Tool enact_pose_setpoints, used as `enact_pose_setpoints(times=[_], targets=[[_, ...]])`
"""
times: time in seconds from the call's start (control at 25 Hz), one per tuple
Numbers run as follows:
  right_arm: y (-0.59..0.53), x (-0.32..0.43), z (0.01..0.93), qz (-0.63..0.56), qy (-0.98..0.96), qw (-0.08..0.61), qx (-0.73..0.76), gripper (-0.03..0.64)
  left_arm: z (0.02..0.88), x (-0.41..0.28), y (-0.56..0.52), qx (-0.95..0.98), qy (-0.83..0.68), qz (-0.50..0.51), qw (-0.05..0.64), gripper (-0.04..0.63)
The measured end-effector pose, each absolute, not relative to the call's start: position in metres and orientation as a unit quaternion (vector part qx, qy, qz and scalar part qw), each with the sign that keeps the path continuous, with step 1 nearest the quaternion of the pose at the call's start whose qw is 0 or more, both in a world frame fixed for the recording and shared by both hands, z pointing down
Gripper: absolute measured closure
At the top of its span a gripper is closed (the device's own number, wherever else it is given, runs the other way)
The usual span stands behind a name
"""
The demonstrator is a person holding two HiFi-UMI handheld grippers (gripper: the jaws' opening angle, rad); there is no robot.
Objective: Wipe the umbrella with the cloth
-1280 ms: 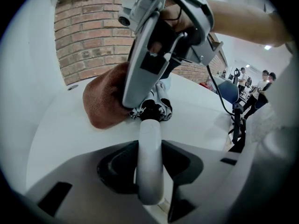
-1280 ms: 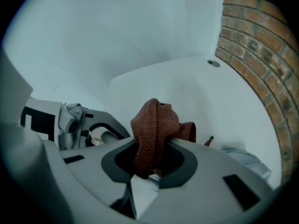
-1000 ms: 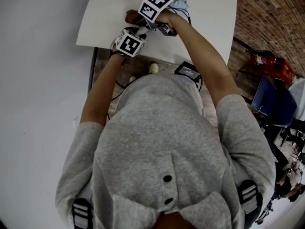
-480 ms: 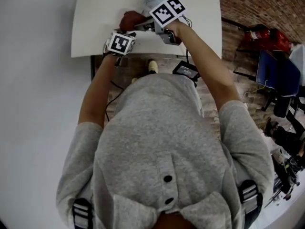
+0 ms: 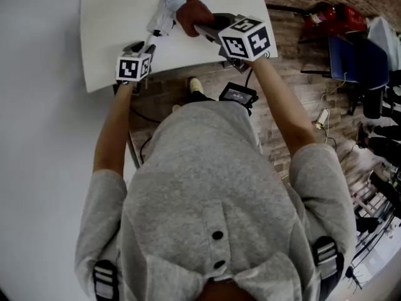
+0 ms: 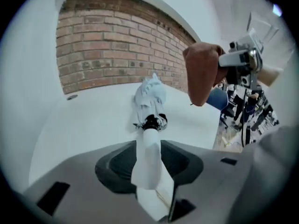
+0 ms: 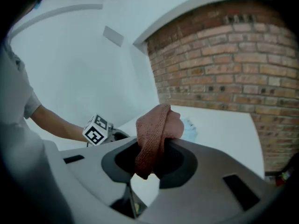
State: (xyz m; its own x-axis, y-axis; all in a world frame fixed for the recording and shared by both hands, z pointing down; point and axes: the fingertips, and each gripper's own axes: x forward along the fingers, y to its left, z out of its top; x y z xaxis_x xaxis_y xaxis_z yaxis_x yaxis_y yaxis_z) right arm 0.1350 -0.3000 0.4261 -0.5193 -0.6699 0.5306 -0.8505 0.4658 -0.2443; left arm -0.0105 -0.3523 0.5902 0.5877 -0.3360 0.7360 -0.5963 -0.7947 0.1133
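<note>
The step in hand looks like setting the cloth [image 5: 192, 15] onto the umbrella [image 5: 168, 4] for a wiping stroke. To do it well, the left gripper [image 5: 143, 47] should keep the handle [image 6: 147, 155] steady so the folded canopy [image 6: 150, 93] cannot roll on the tabletop [image 5: 113, 24]. The right gripper [image 5: 210, 29] should lay the cloth's hanging fold flat on the fabric and draw it lengthwise under light pressure. The left jaws clamp the white handle, and the canopy stretches away from them toward the far edge. The right jaws pinch the reddish cloth, which hangs just right of the canopy, seemingly clear of it.
</note>
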Motion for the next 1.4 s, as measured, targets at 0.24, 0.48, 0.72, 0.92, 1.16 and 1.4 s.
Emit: enact_pose_setpoints(times=[0.24, 0.48, 0.72, 0.92, 1.16, 1.4], targets=[[-0.254, 0.195, 0.344, 0.114, -0.785, 0.109, 0.599, 0.526, 0.480, -0.030, -0.354, 0.906, -0.342, 0.217, 0.121, 0.440], [-0.192, 0.205, 0.293, 0.055, -0.734, 0.085, 0.672, 0.526, 0.355, -0.050, -0.287, 0.905, -0.410, 0.104, 0.044, 0.580], [-0.161, 0.189, 0.272, 0.052, -0.731, 0.062, 0.677, 0.526, 0.308, -0.074, -0.235, 0.895, -0.440, 0.070, 0.025, 0.580], [-0.197, 0.212, 0.282, 0.049, -0.728, 0.075, 0.680, 0.526, 0.309, -0.046, -0.277, 0.899, -0.431, 0.072, 0.027, 0.580], [-0.187, 0.208, 0.287, 0.050, -0.728, 0.081, 0.679, 0.526, 0.311, -0.045, -0.266, 0.902, -0.425, 0.067, 0.029, 0.580], [-0.178, 0.206, 0.284, 0.048, -0.731, 0.090, 0.675, 0.526, 0.300, -0.045, -0.254, 0.903, -0.424, 0.065, 0.029, 0.580]])
